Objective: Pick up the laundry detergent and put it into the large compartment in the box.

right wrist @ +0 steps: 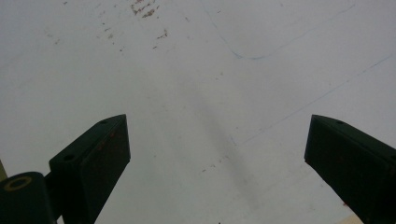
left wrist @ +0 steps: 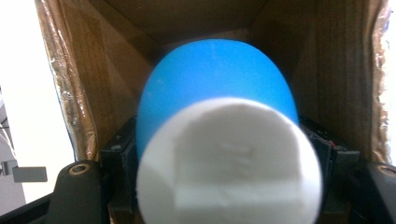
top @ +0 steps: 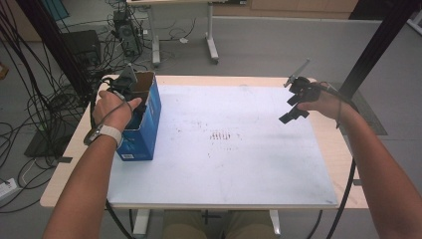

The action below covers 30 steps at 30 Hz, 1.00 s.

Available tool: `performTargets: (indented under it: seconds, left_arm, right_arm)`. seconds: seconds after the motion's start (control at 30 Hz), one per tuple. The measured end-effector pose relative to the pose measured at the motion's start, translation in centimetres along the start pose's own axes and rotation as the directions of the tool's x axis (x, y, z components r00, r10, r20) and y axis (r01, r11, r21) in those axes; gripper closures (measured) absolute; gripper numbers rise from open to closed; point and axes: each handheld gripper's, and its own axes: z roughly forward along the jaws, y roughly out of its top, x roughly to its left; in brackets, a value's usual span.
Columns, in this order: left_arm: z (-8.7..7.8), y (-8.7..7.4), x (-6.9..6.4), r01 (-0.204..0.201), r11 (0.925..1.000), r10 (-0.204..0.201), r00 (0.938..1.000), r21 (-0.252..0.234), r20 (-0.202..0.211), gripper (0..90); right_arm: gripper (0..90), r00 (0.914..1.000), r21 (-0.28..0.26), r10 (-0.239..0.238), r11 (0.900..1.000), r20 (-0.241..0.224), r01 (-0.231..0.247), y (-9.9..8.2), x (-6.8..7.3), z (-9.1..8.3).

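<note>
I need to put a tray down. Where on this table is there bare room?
The white board is bare from the blue box across to the right gripper. It is crowded at the left edge, where the left gripper reaches into the box.

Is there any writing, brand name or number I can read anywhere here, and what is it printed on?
None can be read.
Blue box: a small white label low on its front side, too small and blurred to read.
White board: brownish smudges and thin pen lines, not letters.
Blue and white thing inside the box: no print.

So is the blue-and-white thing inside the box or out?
Inside: in the left gripper view the blue-and-white thing sits between cardboard walls of the box.
</note>
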Motion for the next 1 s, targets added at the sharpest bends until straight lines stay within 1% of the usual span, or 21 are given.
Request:
performTargets:
  seconds: [0.17,0.27,0.33,0.57,0.67,0.73,0.87,0.9,0.93,1.0]
  left_arm:
    - [-0.1,0.0,-0.1,-0.009,1.0,0.009,1.0,-0.001,-0.004,27.8]
    - [-0.5,0.1,-0.3,-0.035,0.9994,0.035,0.9992,0.002,-0.018,27.8]
    - [-0.7,0.1,-0.4,-0.044,0.999,0.044,0.9988,-0.001,-0.024,27.8]
    - [-1.0,0.1,-0.3,-0.043,0.999,0.043,0.9989,-0.01,-0.02,27.7]
    - [-1.2,0.1,-0.3,-0.046,0.9988,0.045,0.9986,-0.017,-0.029,27.3]
    - [-1.5,0.1,-0.3,-0.048,0.9985,0.047,0.9984,-0.027,-0.032,24.3]
    - [-2.0,-0.1,-0.2,-0.048,0.9977,0.048,0.9987,-0.047,-0.021,23.5]
    - [-2.1,-0.1,-0.1,-0.046,0.9977,0.046,0.9989,-0.05,-0.007,22.2]
    - [-2.2,-0.2,-0.1,-0.047,0.9973,0.047,0.9989,-0.056,-0.008,19.6]
    - [-2.5,-0.2,-0.1,-0.042,0.9975,0.042,0.9991,-0.057,-0.007,18.0]
  right_arm:
    - [7.0,1.0,0.001,-0.001,1.0,-0.001,0.001,0.0,0.0,0.0]
    - [7.0,1.0,0.002,0.001,1.0,0.0,-0.001,0.0,0.0,0.0]
    - [7.0,1.0,0.001,-0.001,1.0,0.0,0.001,-0.1,0.0,0.0]
    - [7.0,1.0,0.0,0.001,1.0,-0.001,-0.001,-0.1,0.1,0.0]
    - [7.1,1.0,0.003,-0.002,1.0,0.0,0.002,-0.1,0.1,0.0]
    - [7.1,1.0,0.002,-0.001,1.0,0.001,0.001,-0.1,0.1,0.0]
    - [7.1,1.0,-0.001,0.001,1.0,0.001,-0.001,-0.2,0.2,-0.1]
    - [7.1,1.0,-0.001,0.0,1.0,0.002,0.0,-0.2,0.2,-0.1]
    - [7.1,1.0,0.0,0.001,1.0,0.003,-0.001,-0.2,0.2,-0.2]
    - [7.1,1.0,-0.001,0.003,1.0,0.001,-0.003,-0.3,0.2,-0.2]
